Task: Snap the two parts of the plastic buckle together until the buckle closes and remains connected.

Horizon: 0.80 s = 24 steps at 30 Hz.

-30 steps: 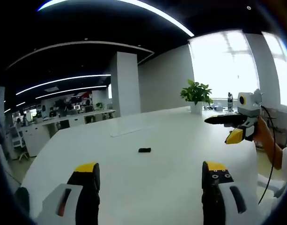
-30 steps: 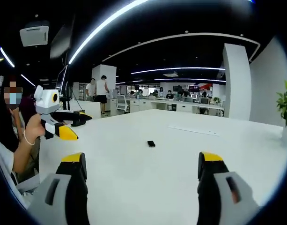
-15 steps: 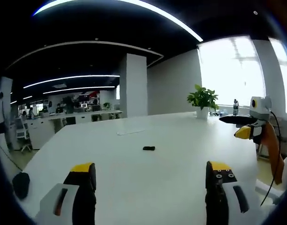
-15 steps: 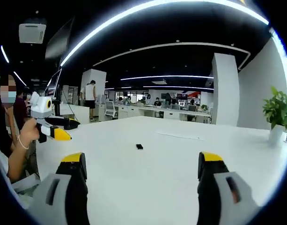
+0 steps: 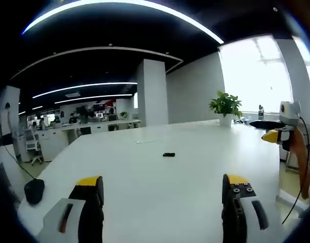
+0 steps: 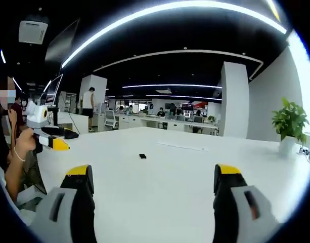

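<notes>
Both grippers (image 5: 162, 202) (image 6: 152, 200) gaping, empty | buckle (image 5: 169, 154) (image 6: 142, 156) mid-frame on white table (image 5: 144, 197), well apart from jaws | views have pulled back, buckle smaller | approach not begun, likely retreating

- We see the buckle (image 5: 169, 154) only as a tiny dark speck on the white table (image 5: 160, 192); we cannot tell whether its two parts are joined or apart.
- In the right gripper view the buckle (image 6: 142, 156) is just as small, its shape unreadable.
- The left gripper (image 5: 162, 190) and the right gripper (image 6: 153, 179) are cut off by the bottom edge of their own views.
- The dark object (image 5: 33, 190) near the table's left edge is too blurred for us to name.
</notes>
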Each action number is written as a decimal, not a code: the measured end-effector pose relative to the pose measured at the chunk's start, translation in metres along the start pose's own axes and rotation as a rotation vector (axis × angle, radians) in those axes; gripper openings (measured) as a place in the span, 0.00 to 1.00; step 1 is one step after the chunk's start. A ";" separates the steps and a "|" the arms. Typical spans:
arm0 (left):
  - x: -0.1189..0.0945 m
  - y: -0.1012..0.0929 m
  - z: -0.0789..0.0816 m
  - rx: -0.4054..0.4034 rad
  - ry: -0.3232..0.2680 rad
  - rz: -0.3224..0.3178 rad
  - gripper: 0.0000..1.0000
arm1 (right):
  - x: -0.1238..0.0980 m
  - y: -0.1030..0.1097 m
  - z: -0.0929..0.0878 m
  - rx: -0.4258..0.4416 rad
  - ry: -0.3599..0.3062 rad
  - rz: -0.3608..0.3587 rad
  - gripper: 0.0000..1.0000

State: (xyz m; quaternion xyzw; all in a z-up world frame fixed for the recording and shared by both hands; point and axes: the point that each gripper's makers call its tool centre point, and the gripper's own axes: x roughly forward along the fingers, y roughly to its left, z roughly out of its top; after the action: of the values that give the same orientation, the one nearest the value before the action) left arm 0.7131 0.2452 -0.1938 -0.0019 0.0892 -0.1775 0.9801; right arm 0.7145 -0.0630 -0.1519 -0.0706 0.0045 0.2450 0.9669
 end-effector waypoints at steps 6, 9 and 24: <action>-0.007 0.008 -0.011 -0.012 0.008 0.043 0.99 | -0.007 -0.006 -0.009 0.034 0.013 -0.029 1.00; -0.011 0.011 -0.014 -0.028 0.007 0.056 0.99 | -0.010 -0.006 -0.015 0.051 0.022 -0.026 1.00; -0.040 0.025 -0.017 -0.074 -0.036 0.119 0.97 | -0.037 -0.015 -0.026 0.104 0.023 -0.103 0.98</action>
State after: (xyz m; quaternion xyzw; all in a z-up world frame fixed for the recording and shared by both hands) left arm 0.6818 0.2835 -0.2042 -0.0361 0.0778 -0.1152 0.9896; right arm 0.6898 -0.0968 -0.1744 -0.0230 0.0245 0.1933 0.9806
